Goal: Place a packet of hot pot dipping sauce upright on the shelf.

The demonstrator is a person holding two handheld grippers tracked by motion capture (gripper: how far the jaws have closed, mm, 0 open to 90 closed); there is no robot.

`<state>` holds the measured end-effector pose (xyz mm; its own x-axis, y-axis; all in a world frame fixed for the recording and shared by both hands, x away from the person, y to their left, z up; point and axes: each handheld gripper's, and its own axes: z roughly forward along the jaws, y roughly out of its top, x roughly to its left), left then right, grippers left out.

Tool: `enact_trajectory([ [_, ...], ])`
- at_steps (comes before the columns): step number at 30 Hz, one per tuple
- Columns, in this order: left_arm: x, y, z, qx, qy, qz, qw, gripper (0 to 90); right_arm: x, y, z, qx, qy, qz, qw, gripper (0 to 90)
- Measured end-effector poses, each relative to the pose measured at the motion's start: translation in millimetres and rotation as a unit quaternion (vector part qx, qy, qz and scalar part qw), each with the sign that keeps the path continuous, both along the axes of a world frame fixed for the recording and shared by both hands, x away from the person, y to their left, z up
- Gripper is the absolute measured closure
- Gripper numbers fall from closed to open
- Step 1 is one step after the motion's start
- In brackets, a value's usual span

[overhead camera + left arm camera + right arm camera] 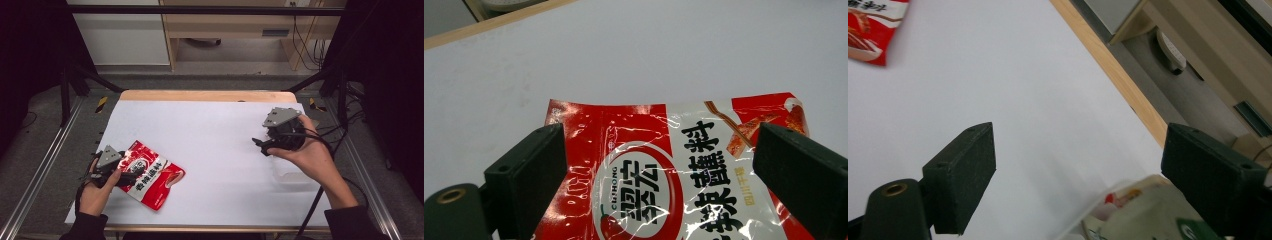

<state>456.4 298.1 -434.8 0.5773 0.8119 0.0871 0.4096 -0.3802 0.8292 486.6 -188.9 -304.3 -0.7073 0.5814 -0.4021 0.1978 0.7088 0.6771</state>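
A red and white snack pouch (152,176) with black lettering lies flat near the front left of the white-covered table (215,130). My left gripper (125,172) is open at the pouch's left end. In the left gripper view the pouch (664,170) spreads between and beneath the two wide-apart jaws, and whether they touch it is unclear. My right gripper (261,145) is held above the table's right side, open, with nothing between its fingers. The right gripper view has a corner of the pouch (870,27) far off at top left.
A clear plastic container (292,175) sits under my right hand near the right edge; a pale packet with a green label (1143,215) lies in it. The table's wooden far edge (207,95) borders the white sheet. Metal frame rails (42,165) run along both sides.
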Motion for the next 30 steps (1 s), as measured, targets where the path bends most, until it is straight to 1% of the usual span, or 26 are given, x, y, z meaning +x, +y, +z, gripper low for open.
enact_trajectory([
  [2,-0.3,1.1,0.6,0.003,-0.002,0.002,1.0000,7.2,-3.5,10.9,-4.3,0.001,0.001,0.010,1.0000,14.9],
  [6,-0.6,5.5,1.9,0.005,-0.003,0.008,1.0000,7.2,-9.0,29.0,-14.7,0.015,0.012,0.025,0.9995,14.6],
  [9,-0.5,10.3,2.9,0.003,-0.005,0.014,0.9999,7.1,-12.7,41.3,-23.4,0.021,0.016,0.032,0.9991,14.7],
  [13,-0.8,17.7,4.2,0.006,-0.007,0.025,0.9997,7.0,-16.3,55.6,-35.5,0.031,0.024,0.040,0.9984,14.8],
  [18,-1.2,27.8,6.1,0.011,-0.008,0.038,0.9992,7.0,-19.4,71.4,-52.4,0.048,0.038,0.042,0.9973,15.2],
  [20,-1.3,31.3,6.3,0.012,-0.010,0.043,0.9989,6.9,-20.7,77.2,-61.7,0.054,0.048,0.042,0.9965,15.9],
  [22,-1.5,35.0,7.0,0.013,-0.010,0.047,0.9988,6.9,-21.4,80.9,-69.5,0.055,0.054,0.039,0.9963,16.4],
  [23,-1.5,35.0,7.0,0.013,-0.010,0.047,0.9988,6.9,-21.4,80.9,-69.5,0.055,0.054,0.039,0.9963,16.4],
  [26,-2.0,40.3,6.8,0.019,-0.013,0.055,0.9982,6.8,-23.8,87.3,-85.3,0.058,0.062,0.036,0.9957,16.6],
  [27,-2.5,42.9,6.0,0.020,-0.012,0.058,0.9980,6.6,-26.0,90.2,-93.3,0.062,0.064,0.032,0.9955,16.6],
  [28,-2.9,43.9,5.1,0.020,-0.012,0.059,0.9980,6.5,-27.0,91.2,-96.7,0.062,0.064,0.032,0.9956,16.6],
  [30,-4.7,46.0,3.2,0.025,-0.011,0.059,0.9979,6.3,-30.0,93.8,-105.0,0.069,0.066,0.031,0.9949,16.6],
])
